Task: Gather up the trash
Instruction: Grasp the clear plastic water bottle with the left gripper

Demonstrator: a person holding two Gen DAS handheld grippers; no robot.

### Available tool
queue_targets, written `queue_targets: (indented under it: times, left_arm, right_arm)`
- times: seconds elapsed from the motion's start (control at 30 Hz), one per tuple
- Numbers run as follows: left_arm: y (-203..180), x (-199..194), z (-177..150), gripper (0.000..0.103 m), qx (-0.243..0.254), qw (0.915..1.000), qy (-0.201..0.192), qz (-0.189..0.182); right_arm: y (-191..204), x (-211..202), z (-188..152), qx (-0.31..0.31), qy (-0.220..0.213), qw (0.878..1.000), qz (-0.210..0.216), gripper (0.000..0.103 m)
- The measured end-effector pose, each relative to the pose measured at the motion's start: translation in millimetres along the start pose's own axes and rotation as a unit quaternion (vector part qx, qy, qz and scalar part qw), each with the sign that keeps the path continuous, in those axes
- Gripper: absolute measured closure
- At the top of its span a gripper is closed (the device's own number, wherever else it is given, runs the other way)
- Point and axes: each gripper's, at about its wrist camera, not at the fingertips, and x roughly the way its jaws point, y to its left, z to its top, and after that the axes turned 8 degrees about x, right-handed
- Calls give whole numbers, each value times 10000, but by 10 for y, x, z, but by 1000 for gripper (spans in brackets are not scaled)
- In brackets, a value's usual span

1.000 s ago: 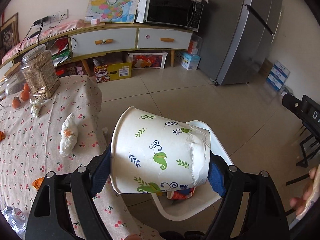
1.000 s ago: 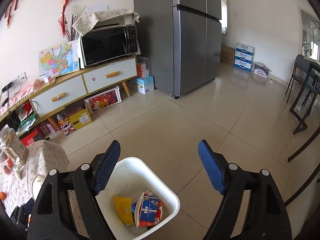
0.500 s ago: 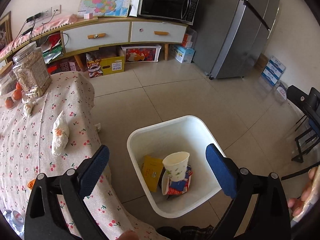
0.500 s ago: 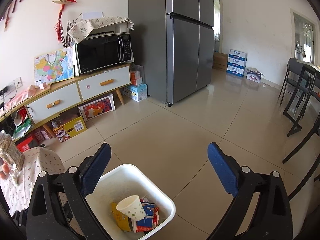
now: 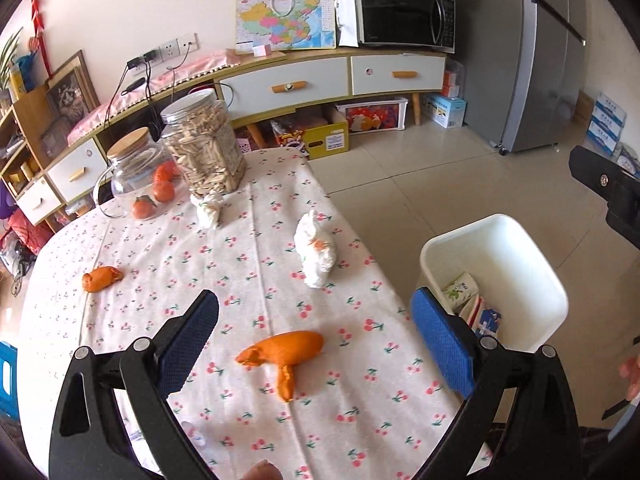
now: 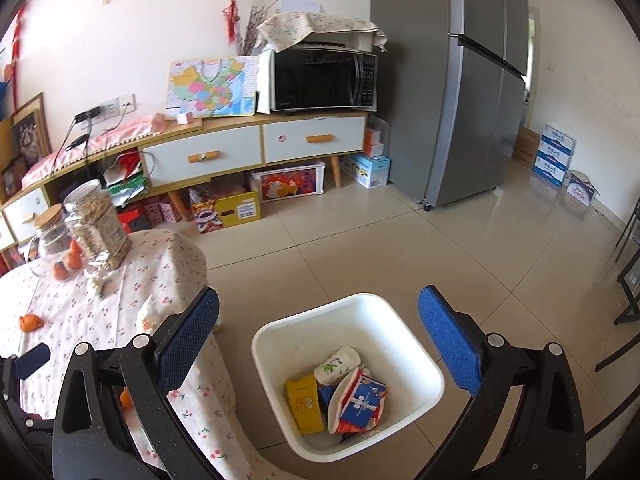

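A white bin (image 6: 424, 364) stands on the floor by the table and holds a paper cup (image 6: 337, 363), a yellow packet and a red-blue wrapper. It also shows in the left wrist view (image 5: 532, 276). My left gripper (image 5: 316, 340) is open and empty above the cherry-print tablecloth (image 5: 200, 264). An orange peel (image 5: 286, 354) lies between its fingers. A white crumpled tissue (image 5: 316, 250) lies beyond, another tissue (image 5: 208, 210) near the jars, and a second peel (image 5: 100, 279) at the left. My right gripper (image 6: 318, 334) is open and empty above the bin.
Two jars (image 5: 204, 144) and tangerines (image 5: 154, 196) stand at the table's far side. A sideboard (image 6: 256, 148) with a microwave (image 6: 324, 79) and a grey fridge (image 6: 460, 88) line the back wall. A chair frame (image 6: 628, 280) stands at the right.
My left gripper let the paper cup go into the bin, then swung left from over the bin to over the table. My right gripper stayed open above the bin.
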Motion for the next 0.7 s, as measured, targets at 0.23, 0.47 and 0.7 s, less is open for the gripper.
queue_targets:
  times: [0.23,0.47,0.7]
  left_arm:
    - [508,-53,-372,9,306,9983,315,384]
    - [888,-3,-738,9,618,9945,784,305]
    - [967,19,-1122,9,1401,9799,1389,-304]
  right_arm:
    - [588,-53,-190,-762,287,9957,432,7]
    - [1057,-20,-428,-1406,707,9847,750,7]
    - [1351,40,-559,-1742,1076,9737,1000,7]
